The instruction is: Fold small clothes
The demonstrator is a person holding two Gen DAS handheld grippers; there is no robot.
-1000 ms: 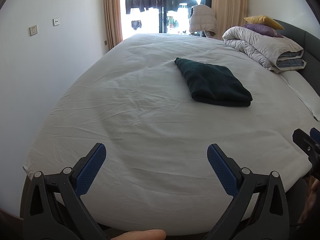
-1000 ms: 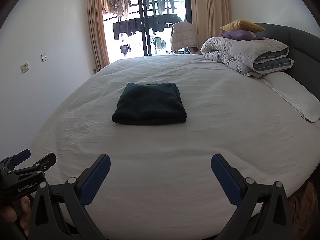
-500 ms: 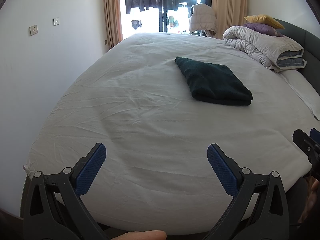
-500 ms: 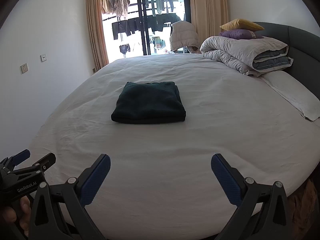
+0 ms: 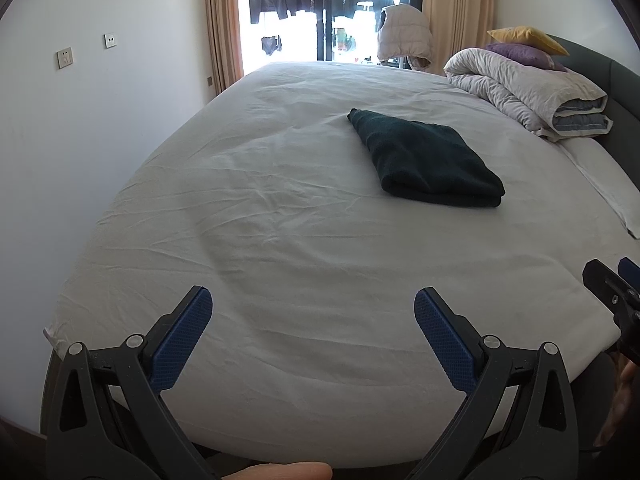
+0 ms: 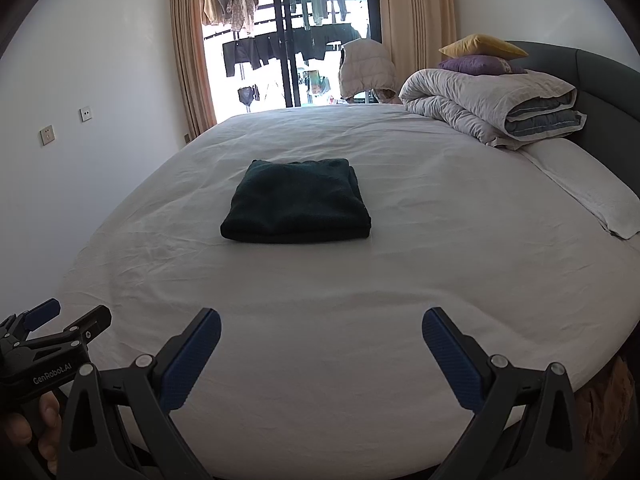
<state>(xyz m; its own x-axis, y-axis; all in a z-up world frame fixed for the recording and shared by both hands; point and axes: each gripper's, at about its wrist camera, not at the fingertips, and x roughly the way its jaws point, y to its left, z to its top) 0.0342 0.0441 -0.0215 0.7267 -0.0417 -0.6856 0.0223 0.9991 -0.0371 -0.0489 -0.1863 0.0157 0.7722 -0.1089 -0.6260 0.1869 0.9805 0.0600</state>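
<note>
Folded garment (image 6: 296,202): dark green, matt, fuzzy knit cloth. Bed sheet (image 6: 400,280): white, matt, creased woven cloth. Gripper pads (image 5: 180,338): blue, cross-hatched texture; frames: black matt plastic.

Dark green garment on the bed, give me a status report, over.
Left gripper and right gripper both open, holding nothing, at near bed edge. Dark green garment folded flat on white sheet, untouched. Nothing between fingers and garment.

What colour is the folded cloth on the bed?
Very dark green, almost black; the folded cloth shows best in the right wrist view.
</note>
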